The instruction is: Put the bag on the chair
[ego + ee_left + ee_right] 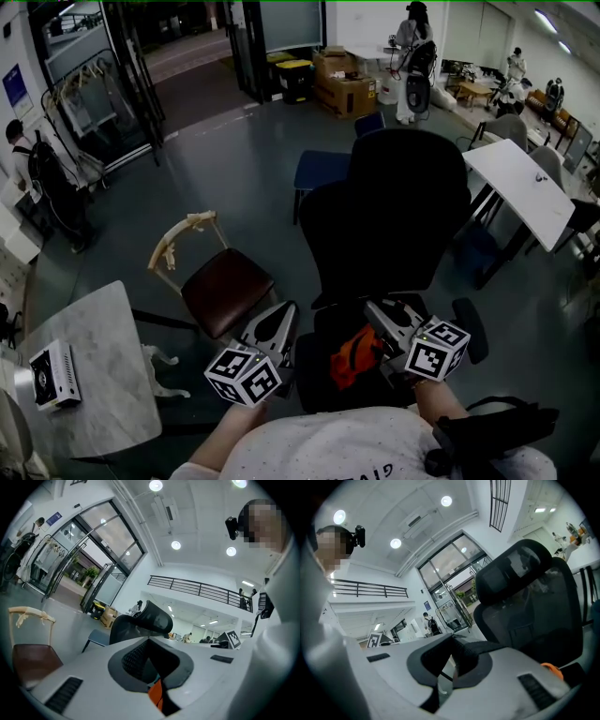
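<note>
Black chair [394,216]; bag [354,358] seemingly on its seat.

orange bag [353,357], black office chair [403,211], brown-seated wooden chair [228,289]

A grey floor [234,178] runs to glass doors [103,84]. A wooden chair [220,281] with a brown seat stands beside a marble table [94,375]. A white table [520,183] and cardboard boxes [342,84] stand farther off. Round ceiling lights [155,485] glow overhead.

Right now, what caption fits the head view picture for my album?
Left tongs grip an orange-and-black bag, right tongs shut beside it, at a black office chair.
</note>
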A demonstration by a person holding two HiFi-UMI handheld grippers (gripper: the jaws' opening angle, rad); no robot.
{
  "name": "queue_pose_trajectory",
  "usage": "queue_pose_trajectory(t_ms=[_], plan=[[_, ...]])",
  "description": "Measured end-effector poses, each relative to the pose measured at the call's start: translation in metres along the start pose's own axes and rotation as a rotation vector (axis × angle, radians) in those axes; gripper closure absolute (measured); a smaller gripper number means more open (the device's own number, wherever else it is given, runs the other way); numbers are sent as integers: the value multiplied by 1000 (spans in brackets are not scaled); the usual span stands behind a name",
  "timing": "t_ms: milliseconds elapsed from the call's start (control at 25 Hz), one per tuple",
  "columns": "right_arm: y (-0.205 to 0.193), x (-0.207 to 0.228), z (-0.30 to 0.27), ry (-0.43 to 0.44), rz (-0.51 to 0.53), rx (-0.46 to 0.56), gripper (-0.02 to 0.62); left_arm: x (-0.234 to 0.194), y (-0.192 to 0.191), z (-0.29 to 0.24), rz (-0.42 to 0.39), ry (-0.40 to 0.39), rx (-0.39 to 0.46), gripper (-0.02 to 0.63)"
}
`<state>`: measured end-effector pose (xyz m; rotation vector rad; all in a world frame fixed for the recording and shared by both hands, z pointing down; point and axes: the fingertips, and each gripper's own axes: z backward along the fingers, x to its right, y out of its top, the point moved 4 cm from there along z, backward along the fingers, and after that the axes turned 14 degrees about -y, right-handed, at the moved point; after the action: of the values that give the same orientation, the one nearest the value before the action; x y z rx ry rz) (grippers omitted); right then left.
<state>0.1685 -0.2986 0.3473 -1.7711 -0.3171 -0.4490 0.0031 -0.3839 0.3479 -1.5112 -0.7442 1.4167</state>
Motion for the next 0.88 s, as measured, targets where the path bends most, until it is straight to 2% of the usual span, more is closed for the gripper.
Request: queue_pose_trajectory(t_ms=[160, 280, 680, 880], plan=[[-10, 6, -18, -4, -12, -25, 604, -11, -7, 2, 30, -8, 26, 606], [-16, 12, -28, 4, -14, -38, 604, -16, -17, 3, 48, 17, 38, 606], [-24, 24, -56, 44, -23, -64, 604, -31, -62, 13, 117, 115, -19, 606], [-30, 26, -69, 90, -18, -97, 604, -27, -75, 17, 146, 163, 2, 606]])
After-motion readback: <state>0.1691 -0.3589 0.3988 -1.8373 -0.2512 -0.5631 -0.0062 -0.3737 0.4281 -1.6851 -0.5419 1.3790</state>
